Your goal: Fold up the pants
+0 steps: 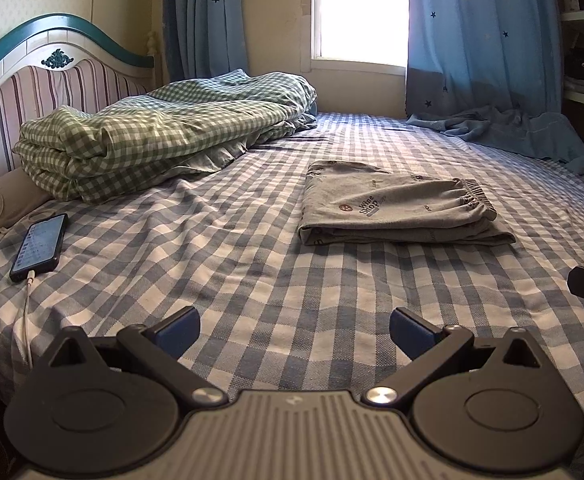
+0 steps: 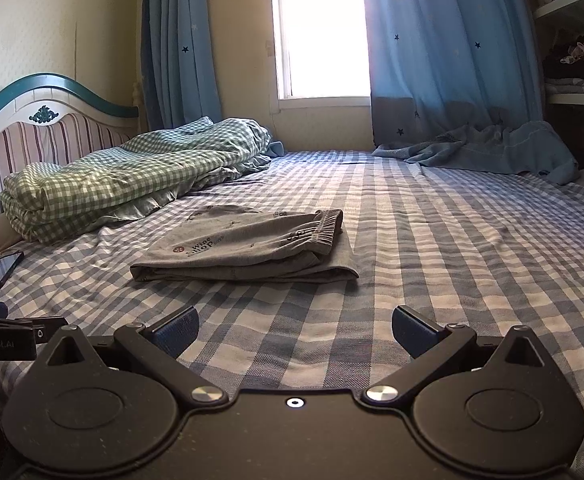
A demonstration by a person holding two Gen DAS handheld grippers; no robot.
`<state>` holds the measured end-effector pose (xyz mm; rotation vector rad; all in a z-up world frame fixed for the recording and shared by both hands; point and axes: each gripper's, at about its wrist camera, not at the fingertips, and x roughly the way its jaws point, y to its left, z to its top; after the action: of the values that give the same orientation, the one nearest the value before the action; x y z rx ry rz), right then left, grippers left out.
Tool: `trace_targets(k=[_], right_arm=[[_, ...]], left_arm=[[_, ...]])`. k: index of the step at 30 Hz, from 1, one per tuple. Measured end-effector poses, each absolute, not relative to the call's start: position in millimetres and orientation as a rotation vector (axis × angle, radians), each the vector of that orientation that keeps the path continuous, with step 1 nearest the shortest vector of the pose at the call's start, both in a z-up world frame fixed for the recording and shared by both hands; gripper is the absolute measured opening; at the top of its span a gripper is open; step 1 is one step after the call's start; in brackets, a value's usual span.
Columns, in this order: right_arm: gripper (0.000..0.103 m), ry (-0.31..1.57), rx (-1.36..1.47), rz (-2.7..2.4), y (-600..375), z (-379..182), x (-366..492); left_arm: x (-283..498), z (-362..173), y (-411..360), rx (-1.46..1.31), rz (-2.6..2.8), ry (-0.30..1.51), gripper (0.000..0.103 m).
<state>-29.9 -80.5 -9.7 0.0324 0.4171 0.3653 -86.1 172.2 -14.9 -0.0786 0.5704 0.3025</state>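
Grey printed cotton pants (image 1: 400, 208) lie folded in a neat stack mid-way across the blue-white checked bed (image 1: 251, 288); folding looks done. Left gripper (image 1: 294, 330) and right gripper (image 2: 295, 330) both gape empty, well short of the pants.

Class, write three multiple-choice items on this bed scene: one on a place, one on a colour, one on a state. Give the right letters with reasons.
1. Where does the phone lie?
A. on the pants
B. on the sheet, near the headboard
C. on the shelf

2. What colour are the pants?
A. grey
B. red
C. green

3. How do the left gripper and right gripper stand?
A. both shut on the pants
B. one open, one shut
C. both open, holding nothing

Answers: 1 B, it rests on the sheet below the headboard. 2 A, the folded cloth is grey. 3 C, the fingers are spread over bare sheet.
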Motion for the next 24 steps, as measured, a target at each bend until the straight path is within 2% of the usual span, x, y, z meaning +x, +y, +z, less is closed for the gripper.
trace_targets(k=[24], right_arm=[[0.102,0.426,0.036,0.364,-80.7,-14.0,-25.1]], left_arm=[[-79.8,-15.3,170.1,-0.059,0.306,0.582,0.103]])
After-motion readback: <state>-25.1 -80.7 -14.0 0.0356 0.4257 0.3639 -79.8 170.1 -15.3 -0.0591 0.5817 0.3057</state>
